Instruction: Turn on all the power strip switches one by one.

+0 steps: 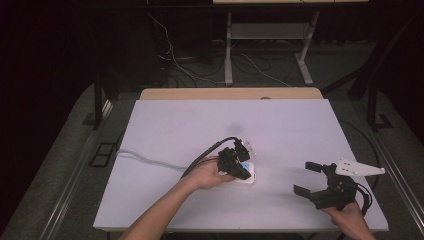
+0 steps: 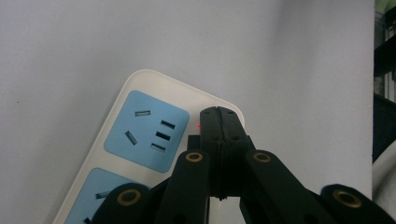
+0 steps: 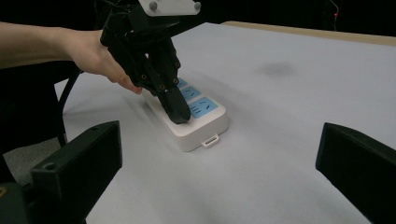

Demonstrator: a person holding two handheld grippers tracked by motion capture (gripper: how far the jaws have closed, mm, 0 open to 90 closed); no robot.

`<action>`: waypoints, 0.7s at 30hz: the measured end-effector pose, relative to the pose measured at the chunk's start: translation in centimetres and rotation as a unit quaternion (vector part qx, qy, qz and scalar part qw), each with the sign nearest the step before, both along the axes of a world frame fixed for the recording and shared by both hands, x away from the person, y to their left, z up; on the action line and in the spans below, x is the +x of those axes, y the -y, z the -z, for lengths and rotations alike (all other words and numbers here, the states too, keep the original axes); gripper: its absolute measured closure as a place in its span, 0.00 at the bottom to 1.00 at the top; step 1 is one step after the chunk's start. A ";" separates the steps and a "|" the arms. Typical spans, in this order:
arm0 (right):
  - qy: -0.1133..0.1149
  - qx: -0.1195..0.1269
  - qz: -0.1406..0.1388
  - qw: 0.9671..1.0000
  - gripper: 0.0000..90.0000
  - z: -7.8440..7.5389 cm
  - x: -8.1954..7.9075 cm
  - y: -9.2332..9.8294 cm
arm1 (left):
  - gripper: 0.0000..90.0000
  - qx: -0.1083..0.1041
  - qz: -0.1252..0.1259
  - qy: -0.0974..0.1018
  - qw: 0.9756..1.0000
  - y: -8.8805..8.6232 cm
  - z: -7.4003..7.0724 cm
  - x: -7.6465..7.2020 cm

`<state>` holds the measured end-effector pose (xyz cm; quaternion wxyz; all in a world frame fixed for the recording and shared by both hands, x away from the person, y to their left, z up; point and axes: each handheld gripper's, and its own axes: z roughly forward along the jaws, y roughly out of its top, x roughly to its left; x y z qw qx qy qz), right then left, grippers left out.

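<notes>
Pressing down on the end of a white power strip (image 1: 248, 175), the left gripper (image 1: 243, 172) has its two fingers (image 2: 219, 128) squeezed tight together with nothing between them. The strip lies flat on the pale counter (image 1: 200, 125), a little below the middle of the high view. Its top has light blue socket panels (image 2: 145, 131), and a grey cord (image 1: 145, 159) runs off from it toward the left side of that view.

In the left gripper view the closed fingertips sit right by a tiny red light (image 2: 199, 126) on the strip's white edge, at the right of the upper blue panel. It looks like they are touching the strip there, maybe on a switch, but I cannot see a switch for sure.

The strip looks like hard plastic. It should be stiff and not bend, fairly light, and a bit slippery on the smooth counter, so a push from the side could make it slide. A push straight down is safer. To hold it, I think the long sides are best, or the small tab (image 3: 210, 140) at its end, not the blue panels.

The right gripper (image 1: 310, 177) waits near the lower right of the high view, well apart from the strip. Its fingers (image 3: 77, 168) are wide apart and hold nothing.
</notes>
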<state>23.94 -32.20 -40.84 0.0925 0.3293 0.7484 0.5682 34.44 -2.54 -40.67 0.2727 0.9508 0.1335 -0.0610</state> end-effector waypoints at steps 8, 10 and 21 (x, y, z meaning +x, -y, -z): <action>-0.004 -0.002 -0.001 1.000 0.00 0.1 0.1 -0.1 | 1.00 -0.001 0.004 -0.002 1.000 0.1 -0.1 0.1; -0.005 -0.002 0.000 1.000 0.00 0.1 0.2 -0.1 | 1.00 0.001 0.004 -0.001 1.000 0.1 -0.1 0.1; -0.005 -0.001 0.000 1.000 0.00 0.2 0.3 0.0 | 0.99 -0.009 -0.004 0.017 1.000 -0.4 -1.2 0.2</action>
